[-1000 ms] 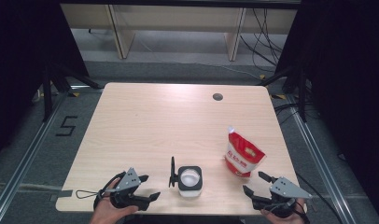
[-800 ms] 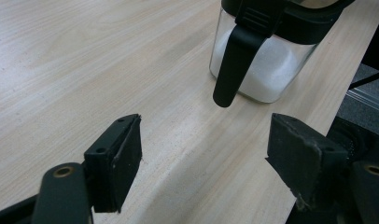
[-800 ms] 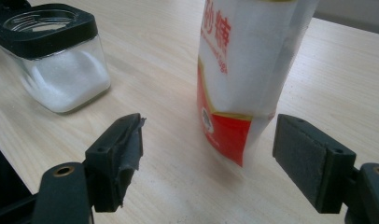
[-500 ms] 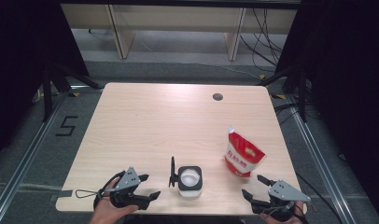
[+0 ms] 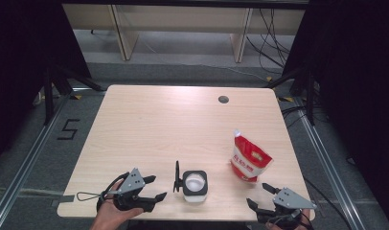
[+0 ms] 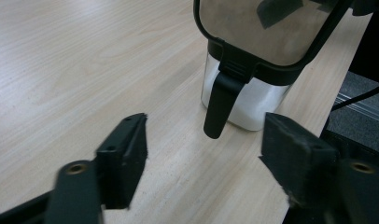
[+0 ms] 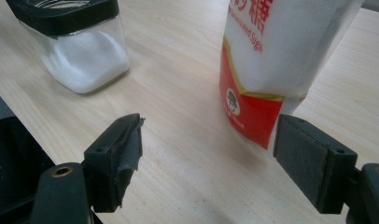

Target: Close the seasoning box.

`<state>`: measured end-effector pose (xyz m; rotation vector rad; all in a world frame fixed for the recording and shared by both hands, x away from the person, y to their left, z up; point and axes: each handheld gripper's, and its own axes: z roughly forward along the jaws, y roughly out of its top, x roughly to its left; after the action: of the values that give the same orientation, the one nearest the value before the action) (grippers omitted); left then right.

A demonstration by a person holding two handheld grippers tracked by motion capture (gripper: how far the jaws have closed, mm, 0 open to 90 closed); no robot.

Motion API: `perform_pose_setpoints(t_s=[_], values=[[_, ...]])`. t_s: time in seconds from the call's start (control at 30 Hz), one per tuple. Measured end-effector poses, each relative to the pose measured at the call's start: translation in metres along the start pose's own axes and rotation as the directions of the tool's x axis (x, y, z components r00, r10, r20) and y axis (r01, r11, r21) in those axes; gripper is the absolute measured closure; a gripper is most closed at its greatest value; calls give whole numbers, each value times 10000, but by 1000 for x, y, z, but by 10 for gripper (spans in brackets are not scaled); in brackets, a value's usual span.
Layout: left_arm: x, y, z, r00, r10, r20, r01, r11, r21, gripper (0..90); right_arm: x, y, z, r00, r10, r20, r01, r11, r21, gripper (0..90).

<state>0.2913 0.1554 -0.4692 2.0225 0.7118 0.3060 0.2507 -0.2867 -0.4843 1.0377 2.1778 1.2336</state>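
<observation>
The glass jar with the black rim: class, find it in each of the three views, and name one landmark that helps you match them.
High view: the glass jar stands near the table's front edge, centre, lid open.
Left gripper view: upper right, lid raised, beyond the open jaws.
Right gripper view: top left corner, white grains inside.
Shared landmark: the red-and-white bag stands right of the jar in the high and right gripper views.

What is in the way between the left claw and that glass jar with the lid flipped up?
Nothing visible. The left gripper has its jaws open and just closing a little, with bare table between it and the jar, whose latch hangs toward it.
</observation>
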Motion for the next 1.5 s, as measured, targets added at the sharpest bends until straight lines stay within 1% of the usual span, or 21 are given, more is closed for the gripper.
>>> perform_pose_setpoints(t_s=[0.03, 0.07, 0.13, 0.17, 0.2, 0.23, 0.3, 0.37, 0.4, 0.43, 0.6, 0.7, 0.77, 0.8, 0.83, 0.87, 1.03, 1.1, 1.33, 1.4, 1.5], values=[[1, 1, 0, 9996, 292, -3, -292, 9996, -36, 444, -1, 0, 0, 9997, -191, 133, 191, 9998, -5, 249], [0, 2, 0, 9999, 158, -23, -159, 9998, -82, 496, -2, 0, 0, 9995, -271, 183, 272, 9996, -36, 249], [3, 4, 0, 9995, 320, -6, -320, 9992, -220, 606, -1, 0, -1, 9997, -178, 140, 178, 9998, 2, 250], [3, 6, 0, 9998, 167, 94, -163, 9991, -388, 655, 0, 0, -1, 9999, -67, 89, 66, 9999, 100, 251], [3, 7, 0, 9998, 10, 186, -1, 9988, -483, 706, -2, 0, 0, 9995, -267, 188, 268, 9996, -39, 251], [3, 9, -1, 9997, 173, 173, -165, 9988, -463, 755, -2, 0, 0, 9997, -227, 58, 227, 9997, 66, 251], [0, 13, -1, 9993, 312, 211, -302, 9986, -431, 810, -2, 0, 1, 9996, -253, -155, 255, 9996, 102, 253], [-3, 17, -1, 9989, 322, 334, -304, 9981, -540, 848, -2, 0, 2, 9996, -274, -96, 274, 9996, 93, 253], [-4, 20, -1, 9978, 518, 404, -496, 9973, -534, 861, -3, 0, 1, 9996, -258, -84, 258, 9996, 86, 253], [-5, 22, -1, 9980, 473, 426, -448, 9972, -594, 875, -3, 0, 0, 9993, -335, 142, 334, 9994, 38, 253], [-10, 35, -1, 9949, 893, 475, -859, 9939, -691, 891, -3, 0, 1, 9997, -255, 10, 255, 9996, 127, 255], [-12, 41, 0, 9931, 1034, 556, -989, 9920, -791, 892, -2, 0, 1, 9996, -259, -123, 260, 9996, 85, 255], [-14, 45, -1, 9937, 973, 564, -929, 9928, -757, 892, -3, 0, 1, 9995, -302, -104, 303, 9995, 65, 255], [-13, 47, -1, 9915, 1155, 601, -1105, 9906, -807, 892, -3, 0, 1, 9996, -273, -120, 274, 9996, 87, 255], [-15, 48, -2, 9923, 1081, 596, -1033, 9916, -780, 892, -3, 0, 1, 9996, -274, -107, 275, 9996, 70, 255], [-15, 51, -1, 9907, 1209, 630, -1150, 9892, -904, 892, -2, 0, 1, 9996, -275, -31, 275, 9996, 73, 255], [-15, 57, -2, 9885, 1417, 535, -1371, 9872, -814, 891, -2, 0, 2, 9996, -241, -163, 242, 9997, 54, 255], [-16, 59, -1, 9897, 1318, 560, -1272, 9888, -782, 891, -2, 0, 2, 9995, -296, -121, 296, 9996, 26, 255], [-20, 62, 10, 9831, 1580, 920, -1530, 9864, -594, 891, -3, 0, 1, 9995, -274, -135, 274, 9996, 16, 255], [-22, 62, 14, 9822, 1608, 970, -1566, 9864, -495, 890, -2, 1, 0, 9996, -266, 46, 266, 9996, 72, 255], [-24, 62, 19, 9803, 1655, 1074, -1621, 9860, -402, 888, -3, 0, 1, 9995, -283, -140, 283, 9996, 22, 255]])
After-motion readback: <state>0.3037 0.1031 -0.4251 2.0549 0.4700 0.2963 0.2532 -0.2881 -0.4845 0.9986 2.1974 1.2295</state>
